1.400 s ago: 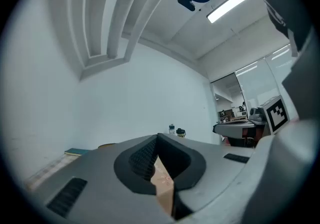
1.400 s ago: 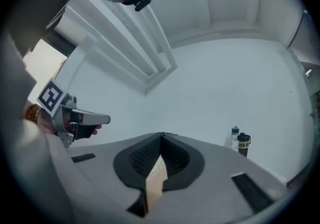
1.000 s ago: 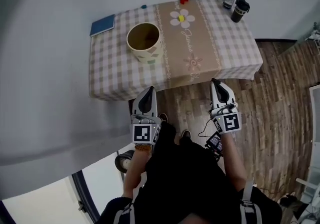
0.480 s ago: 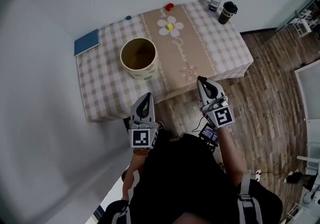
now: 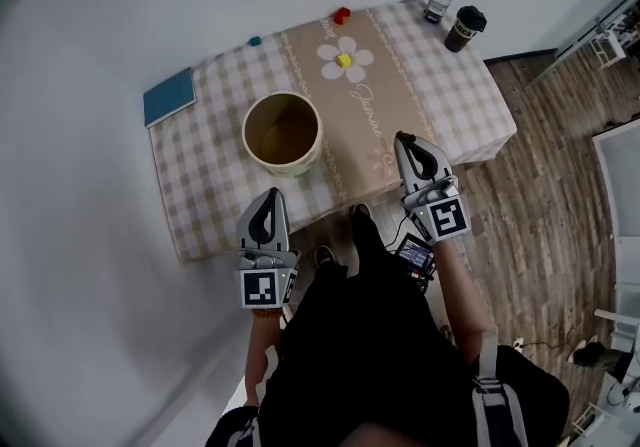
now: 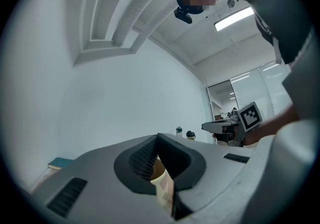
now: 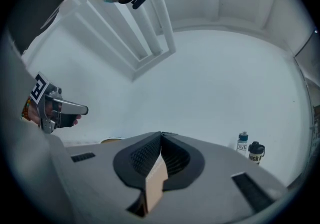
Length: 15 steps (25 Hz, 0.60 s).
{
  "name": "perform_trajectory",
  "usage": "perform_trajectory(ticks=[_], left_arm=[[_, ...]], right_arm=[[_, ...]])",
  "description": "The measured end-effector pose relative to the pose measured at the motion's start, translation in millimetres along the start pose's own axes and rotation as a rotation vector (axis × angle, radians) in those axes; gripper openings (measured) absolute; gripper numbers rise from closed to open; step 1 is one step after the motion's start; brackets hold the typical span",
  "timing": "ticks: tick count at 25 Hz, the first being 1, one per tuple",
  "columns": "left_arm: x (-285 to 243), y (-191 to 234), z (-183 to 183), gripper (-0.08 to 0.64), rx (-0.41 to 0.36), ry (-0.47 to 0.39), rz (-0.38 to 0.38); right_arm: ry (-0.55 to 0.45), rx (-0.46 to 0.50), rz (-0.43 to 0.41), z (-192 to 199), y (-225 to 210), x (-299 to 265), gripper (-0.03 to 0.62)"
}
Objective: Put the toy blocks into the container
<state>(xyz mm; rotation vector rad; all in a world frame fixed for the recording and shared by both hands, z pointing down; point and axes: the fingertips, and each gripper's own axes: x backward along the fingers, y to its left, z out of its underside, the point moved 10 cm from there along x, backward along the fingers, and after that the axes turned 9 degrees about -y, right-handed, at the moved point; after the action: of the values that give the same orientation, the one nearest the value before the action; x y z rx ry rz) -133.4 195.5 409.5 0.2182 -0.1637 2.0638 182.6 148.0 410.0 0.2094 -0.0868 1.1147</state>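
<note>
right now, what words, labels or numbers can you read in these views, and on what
"luck", rest blurred: white print on the black lidded tumbler.
Cursive lettering on the tan flowered table runner: too small to read.
Square markers on left gripper and right gripper: patterns, no words.

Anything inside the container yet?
No blocks visible in the container, only its bare brown inside. Its rim hides the near inner wall. The yellow block, red block and blue block lie on the table.

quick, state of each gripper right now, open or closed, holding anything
left gripper: closed, fingers together, holding nothing
right gripper: closed, fingers together, holding nothing
</note>
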Motion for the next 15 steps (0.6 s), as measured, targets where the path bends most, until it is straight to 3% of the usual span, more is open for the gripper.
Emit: perform_trajectory(ticks=[5,11,15], left_arm=[[-29,21,4,-0.008,-0.009,0.013,-0.103],[-61,36,4,-0.009,-0.032,0.026,-0.254],[-68,44,8,-0.009,-0.036,0.032,-0.276]], right_arm=[[-0.063,-0.086,-0.050,4,-53,-55,0.000],[-0.148,-0.020,-0.123,-7,-114,-123,0.000],[-0.117,0.015,-0.140,9,-128,-157,0.000]])
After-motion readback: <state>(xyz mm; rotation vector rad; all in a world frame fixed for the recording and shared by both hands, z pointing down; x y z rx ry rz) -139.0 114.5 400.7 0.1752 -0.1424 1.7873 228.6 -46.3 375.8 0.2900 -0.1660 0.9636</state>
